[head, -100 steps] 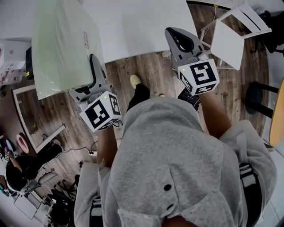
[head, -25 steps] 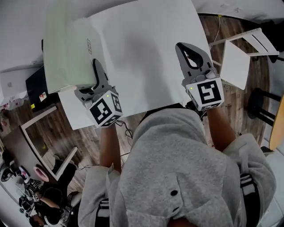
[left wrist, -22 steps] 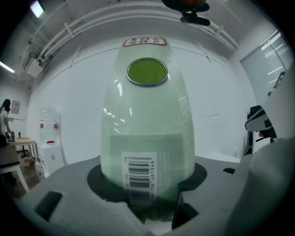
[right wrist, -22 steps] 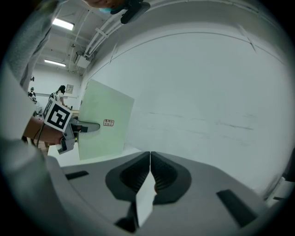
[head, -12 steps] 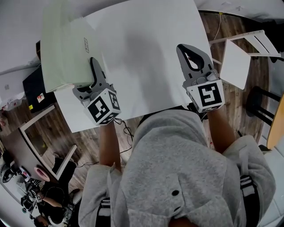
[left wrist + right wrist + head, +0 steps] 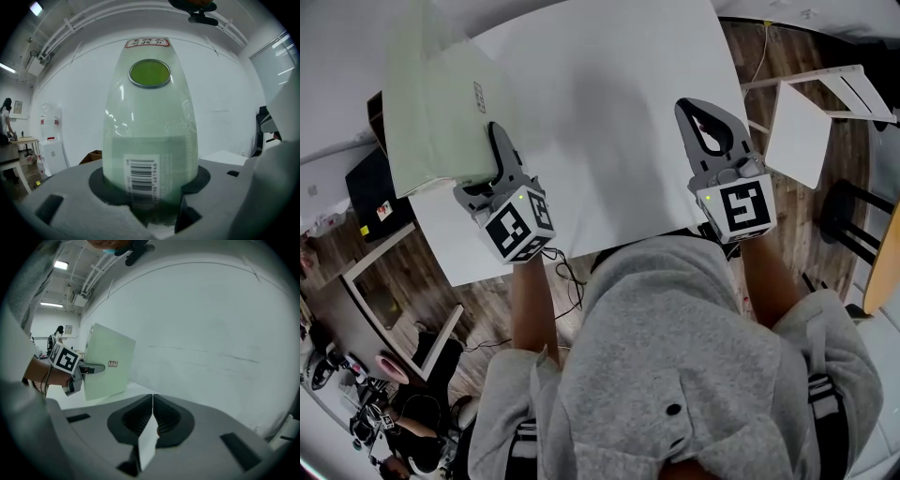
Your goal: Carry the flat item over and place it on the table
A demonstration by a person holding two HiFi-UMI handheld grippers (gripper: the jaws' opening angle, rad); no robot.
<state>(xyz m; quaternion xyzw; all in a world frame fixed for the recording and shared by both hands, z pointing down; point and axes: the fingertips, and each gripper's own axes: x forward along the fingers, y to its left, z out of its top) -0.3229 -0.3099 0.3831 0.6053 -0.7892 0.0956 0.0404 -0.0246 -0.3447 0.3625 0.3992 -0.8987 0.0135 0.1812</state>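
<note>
flat item (image 6: 431,103) in left hand-held gripper (image 6: 496,145)

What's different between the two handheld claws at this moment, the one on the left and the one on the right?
The left gripper is clamped on the pale green flat item, while the right gripper holds nothing. The left gripper's jaws stand apart around that item; the right gripper's jaws are pressed together. Both are grey, each carries a marker cube, and both reach over the white table.
</note>
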